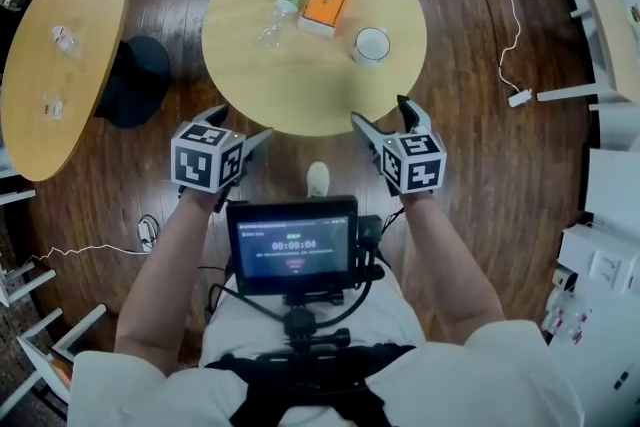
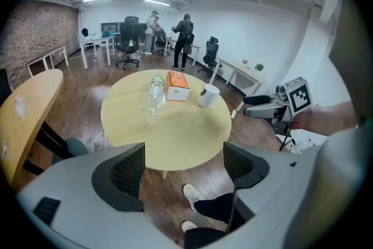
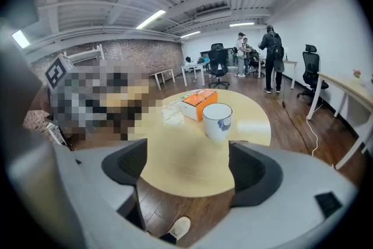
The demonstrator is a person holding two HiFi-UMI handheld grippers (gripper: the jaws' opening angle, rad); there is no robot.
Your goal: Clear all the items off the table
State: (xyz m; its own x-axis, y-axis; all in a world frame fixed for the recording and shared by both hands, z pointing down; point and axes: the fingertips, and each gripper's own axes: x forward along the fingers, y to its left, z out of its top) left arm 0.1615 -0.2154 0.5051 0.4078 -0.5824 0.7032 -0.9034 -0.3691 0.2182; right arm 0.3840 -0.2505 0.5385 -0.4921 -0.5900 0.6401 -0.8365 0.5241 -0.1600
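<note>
A round wooden table (image 1: 300, 85) carries a clear plastic bottle (image 1: 283, 5) lying on its side, an orange tissue box (image 1: 327, 2) and a white cup (image 1: 371, 45). My left gripper (image 1: 243, 125) hovers at the table's near edge on the left, open, nothing between its jaws. My right gripper (image 1: 380, 112) hovers at the near edge on the right, also open and empty. In the left gripper view the bottle (image 2: 155, 93), box (image 2: 177, 86) and cup (image 2: 208, 95) lie well ahead of the left gripper (image 2: 183, 169). From the right gripper (image 3: 187, 166) the cup (image 3: 217, 121) is nearest.
A second wooden table (image 1: 60, 55) stands at the left with a black stool (image 1: 135, 80) beside it. White desks (image 1: 600, 15) line the right side, and cables trail on the wood floor. My shoe (image 1: 317, 179) is under the table edge. People (image 2: 183, 41) stand far back.
</note>
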